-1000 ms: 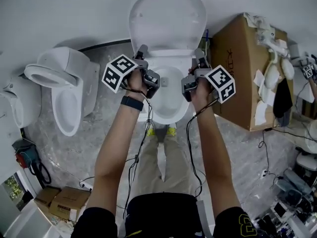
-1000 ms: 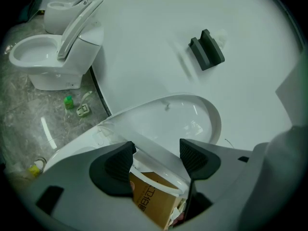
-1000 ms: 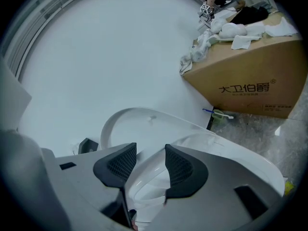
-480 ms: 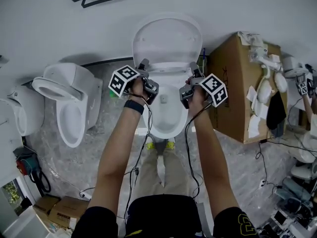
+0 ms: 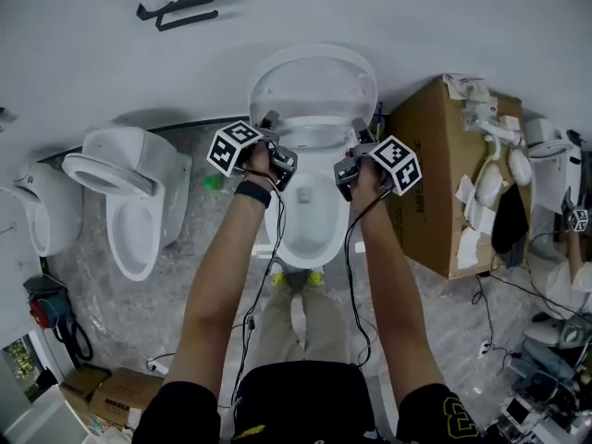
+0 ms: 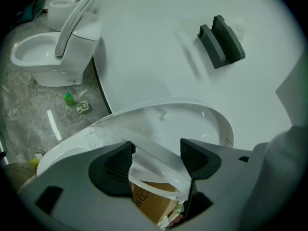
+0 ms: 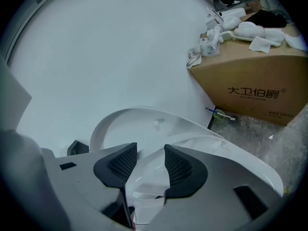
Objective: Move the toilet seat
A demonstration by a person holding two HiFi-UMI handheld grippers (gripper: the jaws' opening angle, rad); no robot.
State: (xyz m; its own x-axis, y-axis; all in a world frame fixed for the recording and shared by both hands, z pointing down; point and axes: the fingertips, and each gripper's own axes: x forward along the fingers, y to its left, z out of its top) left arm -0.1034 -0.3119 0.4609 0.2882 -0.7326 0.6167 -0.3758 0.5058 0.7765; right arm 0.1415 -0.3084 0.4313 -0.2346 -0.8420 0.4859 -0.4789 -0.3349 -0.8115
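A white toilet [image 5: 310, 220] stands against the wall, its lid [image 5: 314, 81] raised. The white toilet seat [image 5: 314, 137] is lifted off the bowl and held by both side edges. My left gripper [image 5: 270, 128] is shut on the seat's left edge. In the left gripper view the seat rim [image 6: 159, 167] fills the gap between the dark pads [image 6: 118, 165], with the lid [image 6: 187, 124] behind. My right gripper [image 5: 359, 132] is shut on the right edge. The right gripper view shows the seat [image 7: 147, 177] clamped between its pads [image 7: 177, 167], the lid [image 7: 139, 126] beyond.
A second toilet [image 5: 129, 192] stands to the left, a third at the far left edge. A large cardboard box [image 5: 435, 174] with white parts on top sits close on the right. A black bracket [image 5: 180, 3] hangs on the wall. Cables and small boxes lie on the floor.
Both grippers have moved toward the wall with the seat between them, bringing it closer to the raised lid. The head camera has pulled back, showing more wall.
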